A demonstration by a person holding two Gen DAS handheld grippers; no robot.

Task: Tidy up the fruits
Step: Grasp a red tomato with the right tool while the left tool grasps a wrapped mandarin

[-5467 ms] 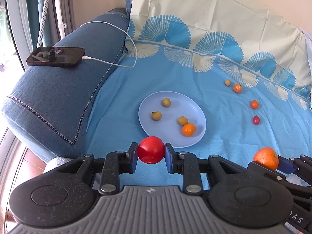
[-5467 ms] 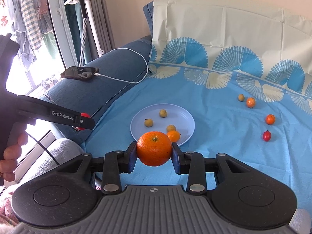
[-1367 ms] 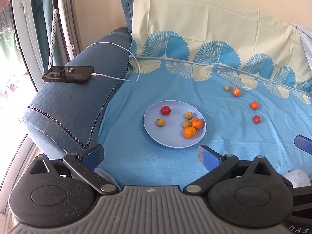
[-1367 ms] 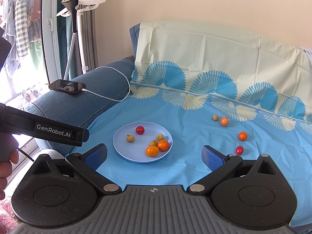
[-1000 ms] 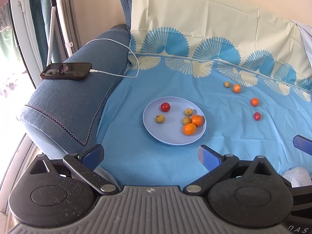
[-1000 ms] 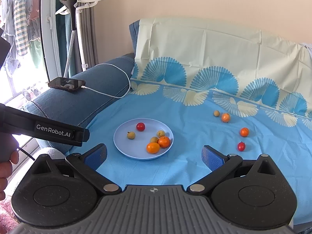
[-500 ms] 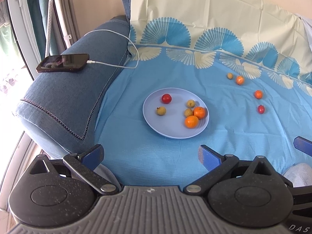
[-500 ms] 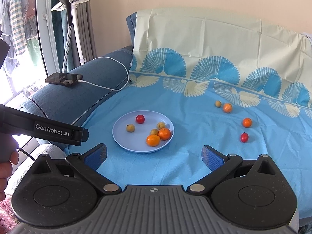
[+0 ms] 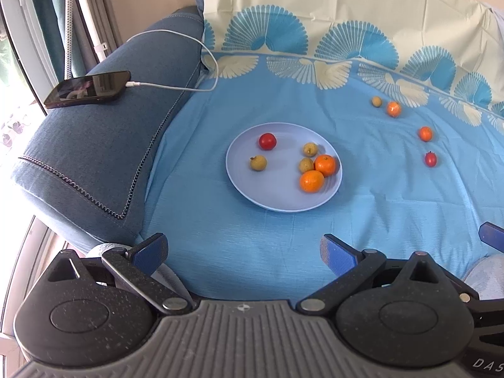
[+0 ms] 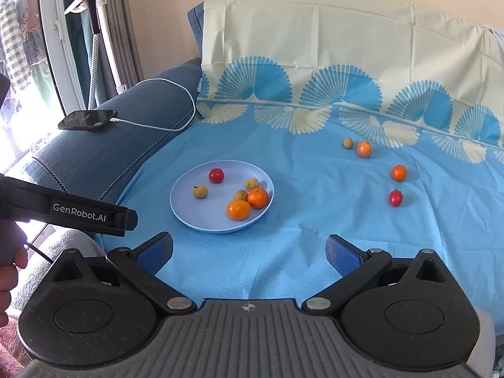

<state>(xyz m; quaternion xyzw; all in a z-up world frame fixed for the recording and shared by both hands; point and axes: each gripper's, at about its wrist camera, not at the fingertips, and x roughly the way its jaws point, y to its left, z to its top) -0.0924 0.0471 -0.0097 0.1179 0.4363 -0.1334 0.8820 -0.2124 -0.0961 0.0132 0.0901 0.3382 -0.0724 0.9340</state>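
round pale-blue plate (image 9: 277, 200) flat on the blue sheet (image 9: 252, 239), holding two oranges, three yellowish fruits, one red. four small fruits loose to its right. left gripper (image 9: 242, 250) and right gripper (image 10: 249, 252) both spread wide, empty, short of the plate.

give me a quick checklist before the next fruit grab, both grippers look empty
1. Left gripper open, holding nothing: ok.
2. Right gripper open, holding nothing: ok.
3. Plate has bare room at its near side: ok.
4. Four fruits lie on the sheet, including the red one nearest: task not done, not ok.
5. Path to the red one free of clutter: ok.
6. Phone cable away from the fruit: ok.
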